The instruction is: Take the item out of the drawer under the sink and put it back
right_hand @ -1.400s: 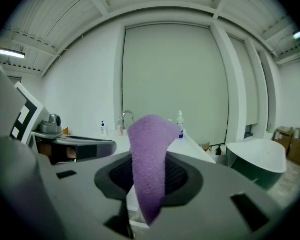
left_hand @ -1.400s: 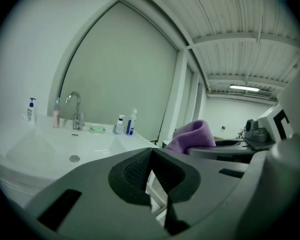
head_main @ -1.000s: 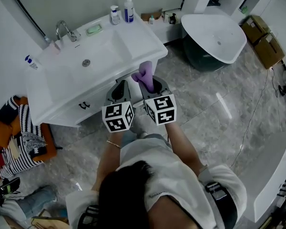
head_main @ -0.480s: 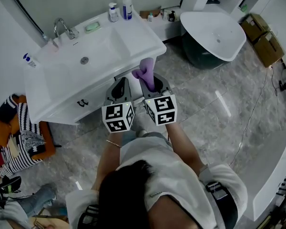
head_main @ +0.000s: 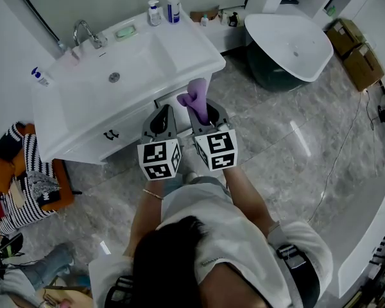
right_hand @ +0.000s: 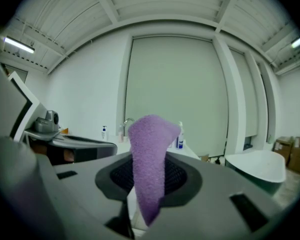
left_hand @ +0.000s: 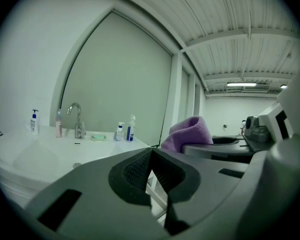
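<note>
Grips a purple cloth (right_hand: pixel 149 144) in the right gripper (right_hand: pixel 149 180), jaws narrowed tight onto it, cloth end standing up above the pads. Holds it in the air just off the white sink's (head_main: pixel 202 58) front corner. Carries the left gripper (left_hand: pixel 151 170) alongside, jaws pressed together, empty.

No legible text, labels or numbers anywhere

The white sink (head_main: pixel 199 51) carries a faucet (head_main: pixel 85 34), a green soap dish (head_main: pixel 125 32), a short bottle (head_main: pixel 154 11) just beside a tall pump bottle (head_main: pixel 174 5), and a corner bottle (head_main: pixel 42 77). A bathtub (head_main: pixel 289 43) and cardboard boxes (head_main: pixel 353 56) stand on the marbled floor (head_main: pixel 276 153).
</note>
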`<state>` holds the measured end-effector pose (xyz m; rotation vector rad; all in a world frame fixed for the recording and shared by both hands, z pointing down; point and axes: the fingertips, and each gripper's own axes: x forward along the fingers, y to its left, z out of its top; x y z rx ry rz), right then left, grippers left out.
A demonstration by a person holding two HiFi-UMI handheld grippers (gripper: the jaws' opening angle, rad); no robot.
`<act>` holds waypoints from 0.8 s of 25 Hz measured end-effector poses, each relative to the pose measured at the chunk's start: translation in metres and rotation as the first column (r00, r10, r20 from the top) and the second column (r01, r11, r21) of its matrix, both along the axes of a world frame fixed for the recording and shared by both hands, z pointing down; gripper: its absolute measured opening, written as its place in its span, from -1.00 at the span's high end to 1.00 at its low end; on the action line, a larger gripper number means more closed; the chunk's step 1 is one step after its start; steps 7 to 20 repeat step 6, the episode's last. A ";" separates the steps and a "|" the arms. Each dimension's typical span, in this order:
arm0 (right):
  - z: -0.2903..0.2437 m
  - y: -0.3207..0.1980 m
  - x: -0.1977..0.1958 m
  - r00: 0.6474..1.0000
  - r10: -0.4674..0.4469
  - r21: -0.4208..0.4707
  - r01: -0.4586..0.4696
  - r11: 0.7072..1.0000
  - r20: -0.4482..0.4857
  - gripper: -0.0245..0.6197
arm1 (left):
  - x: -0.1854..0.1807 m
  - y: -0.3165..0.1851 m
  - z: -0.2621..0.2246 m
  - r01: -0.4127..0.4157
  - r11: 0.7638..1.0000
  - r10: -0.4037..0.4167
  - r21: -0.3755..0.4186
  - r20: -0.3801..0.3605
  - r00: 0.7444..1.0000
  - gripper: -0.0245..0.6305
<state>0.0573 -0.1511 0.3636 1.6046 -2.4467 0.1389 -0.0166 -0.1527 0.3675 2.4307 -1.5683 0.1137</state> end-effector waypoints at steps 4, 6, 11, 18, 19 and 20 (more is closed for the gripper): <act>-0.001 0.002 -0.003 1.000 0.003 0.021 -0.003 1.000 0.002 0.57 | -0.004 0.003 0.003 0.006 1.000 -0.006 0.001 -0.001 1.000 0.92; -0.001 0.004 -0.004 1.000 0.003 0.022 -0.003 1.000 0.002 0.57 | -0.005 0.004 0.004 0.009 1.000 -0.009 0.003 -0.003 1.000 0.92; -0.001 0.004 -0.004 1.000 0.003 0.022 -0.003 1.000 0.002 0.57 | -0.005 0.004 0.004 0.009 1.000 -0.009 0.003 -0.003 1.000 0.92; -0.001 0.004 -0.004 1.000 0.003 0.022 -0.003 1.000 0.002 0.57 | -0.005 0.004 0.004 0.009 1.000 -0.009 0.003 -0.003 1.000 0.92; -0.001 0.004 -0.004 1.000 0.003 0.022 -0.003 1.000 0.002 0.57 | -0.005 0.004 0.004 0.009 1.000 -0.009 0.003 -0.003 1.000 0.92; -0.001 0.004 -0.004 1.000 0.003 0.022 -0.003 1.000 0.002 0.57 | -0.005 0.004 0.004 0.009 1.000 -0.009 0.003 -0.003 1.000 0.92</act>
